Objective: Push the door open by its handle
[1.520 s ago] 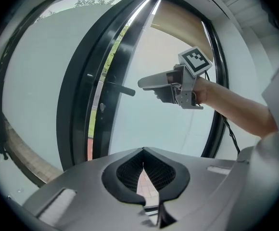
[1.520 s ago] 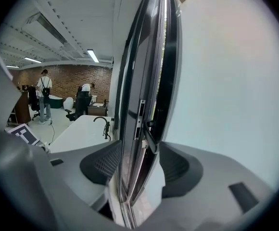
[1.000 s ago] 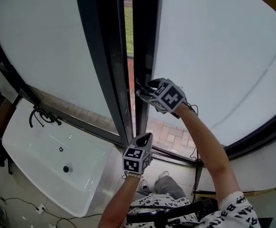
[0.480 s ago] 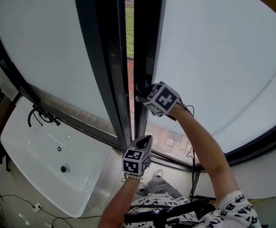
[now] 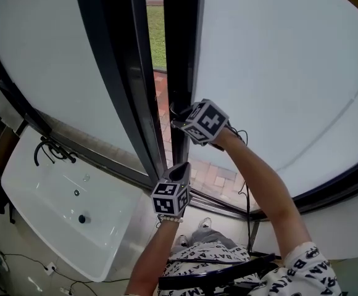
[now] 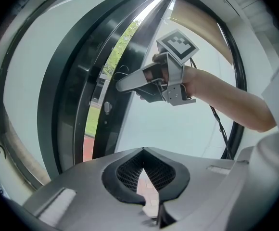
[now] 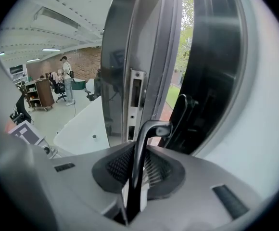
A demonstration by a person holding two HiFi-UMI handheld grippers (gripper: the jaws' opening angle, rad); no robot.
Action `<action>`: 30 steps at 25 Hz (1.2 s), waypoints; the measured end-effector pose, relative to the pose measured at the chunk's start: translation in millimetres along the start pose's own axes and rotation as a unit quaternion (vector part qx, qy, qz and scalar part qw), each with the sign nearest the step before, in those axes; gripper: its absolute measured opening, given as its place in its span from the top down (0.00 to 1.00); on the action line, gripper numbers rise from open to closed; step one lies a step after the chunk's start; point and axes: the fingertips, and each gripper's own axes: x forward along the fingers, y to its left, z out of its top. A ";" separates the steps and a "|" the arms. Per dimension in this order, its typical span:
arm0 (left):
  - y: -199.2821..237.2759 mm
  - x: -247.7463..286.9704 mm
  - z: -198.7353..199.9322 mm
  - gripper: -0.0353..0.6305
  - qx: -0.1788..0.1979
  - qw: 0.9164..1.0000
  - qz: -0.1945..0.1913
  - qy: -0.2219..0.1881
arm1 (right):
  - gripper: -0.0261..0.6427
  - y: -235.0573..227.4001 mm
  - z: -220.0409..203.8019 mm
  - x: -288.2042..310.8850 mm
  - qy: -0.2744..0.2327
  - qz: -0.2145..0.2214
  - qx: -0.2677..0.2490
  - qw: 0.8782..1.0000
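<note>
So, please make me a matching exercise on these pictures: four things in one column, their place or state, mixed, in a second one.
1 right gripper
2 left gripper
3 white sink
4 door

a ajar, grass visible through the gap
b low at the head view's left
c shut on the door handle
d shut, empty

Pairs: 1c, 2d, 3b, 4a. The right gripper's jaws have just been closing.
</note>
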 end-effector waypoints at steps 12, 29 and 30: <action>10.6 32.4 30.4 0.97 -0.009 1.000 0.012 0.004 | 0.86 -55.1 7.2 10.0 -0.003 -0.002 0.027 1.000; 19.9 104.4 74.5 0.97 -0.006 0.996 0.087 -0.004 | 0.88 -150.2 -10.3 24.2 -0.007 -0.030 0.069 0.997; 21.4 109.0 77.1 0.97 -0.004 0.996 0.091 -0.006 | 0.88 -158.2 -8.8 24.3 -0.007 -0.033 0.068 0.997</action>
